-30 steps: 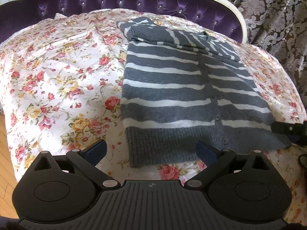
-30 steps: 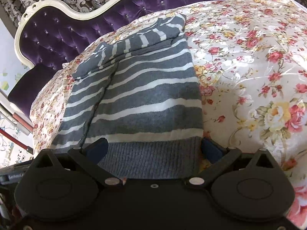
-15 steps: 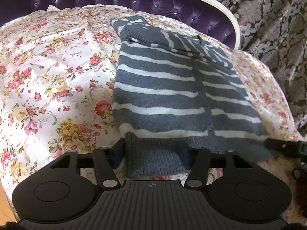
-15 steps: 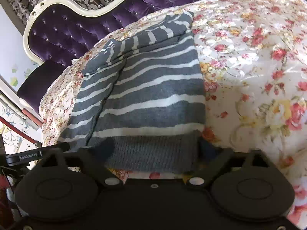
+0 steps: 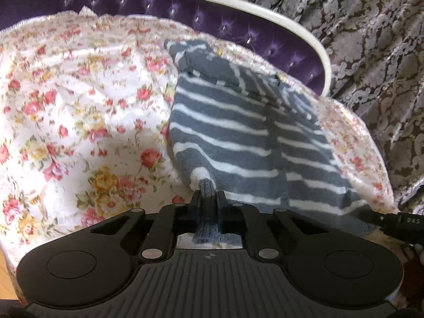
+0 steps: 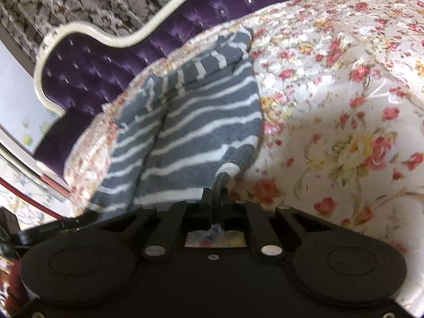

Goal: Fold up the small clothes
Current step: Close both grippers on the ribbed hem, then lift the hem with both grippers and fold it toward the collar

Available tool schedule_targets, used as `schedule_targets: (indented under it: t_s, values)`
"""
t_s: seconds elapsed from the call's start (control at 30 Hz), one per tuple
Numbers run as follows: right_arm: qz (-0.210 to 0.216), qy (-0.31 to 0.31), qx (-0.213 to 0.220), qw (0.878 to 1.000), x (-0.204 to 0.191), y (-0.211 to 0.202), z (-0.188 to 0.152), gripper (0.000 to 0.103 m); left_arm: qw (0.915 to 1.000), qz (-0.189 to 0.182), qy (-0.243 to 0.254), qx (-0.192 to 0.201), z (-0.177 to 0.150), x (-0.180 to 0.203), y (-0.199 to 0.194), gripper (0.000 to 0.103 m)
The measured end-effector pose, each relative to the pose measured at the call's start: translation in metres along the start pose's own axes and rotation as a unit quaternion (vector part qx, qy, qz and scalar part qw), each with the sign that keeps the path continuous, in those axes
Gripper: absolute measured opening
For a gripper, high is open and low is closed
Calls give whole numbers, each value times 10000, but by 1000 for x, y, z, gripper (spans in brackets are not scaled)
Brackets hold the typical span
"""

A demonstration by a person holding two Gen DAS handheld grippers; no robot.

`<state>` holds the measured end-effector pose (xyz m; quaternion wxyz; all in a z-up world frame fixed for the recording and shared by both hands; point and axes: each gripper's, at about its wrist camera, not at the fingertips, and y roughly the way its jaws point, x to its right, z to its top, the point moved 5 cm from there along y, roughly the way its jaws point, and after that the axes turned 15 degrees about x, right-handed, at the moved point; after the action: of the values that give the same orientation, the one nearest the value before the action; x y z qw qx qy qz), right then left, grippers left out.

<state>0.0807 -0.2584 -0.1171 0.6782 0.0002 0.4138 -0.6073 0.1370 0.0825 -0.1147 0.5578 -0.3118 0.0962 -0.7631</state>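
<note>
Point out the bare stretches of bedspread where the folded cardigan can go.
Left wrist view: the floral bedspread lies bare left of the striped cardigan. Right wrist view: bare right of it. Crowded: the near hem, pinched by the left gripper and right gripper.

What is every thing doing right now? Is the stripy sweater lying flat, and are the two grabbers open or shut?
striped sweater: sleeves folded across the top, bottom hem corners pinched and bunched.
left gripper: fingers just closed, shut on the sweater's hem.
right gripper: fingers just closed, shut on the other hem corner.
floral bedspread: spread out under the sweater.
</note>
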Motion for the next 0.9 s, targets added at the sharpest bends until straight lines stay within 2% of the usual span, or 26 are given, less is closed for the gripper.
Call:
schedule_targets:
  t_s: [0.27, 0.37, 0.5, 0.67, 0.9]
  values:
    - [597, 337, 590, 9959, -11, -8, 47, 13, 9977, -254, -160, 610, 52, 15, -9, 10]
    - [761, 377, 807, 9931, -18, -1, 72, 13, 9959, -320, -178, 829, 76, 20, -3, 4]
    - [876, 367, 1083, 9896, -24, 18, 105, 13, 9929, -370, -188, 1115, 113, 25, 12, 4]
    - [890, 402, 1365, 9858, -27, 50, 140, 13, 9901, -336, -139, 1356, 147, 31, 39, 4]
    - [651, 372, 1591, 9844, -17, 110, 178, 13, 9897, -165, -306, 1386, 183, 23, 98, 4]
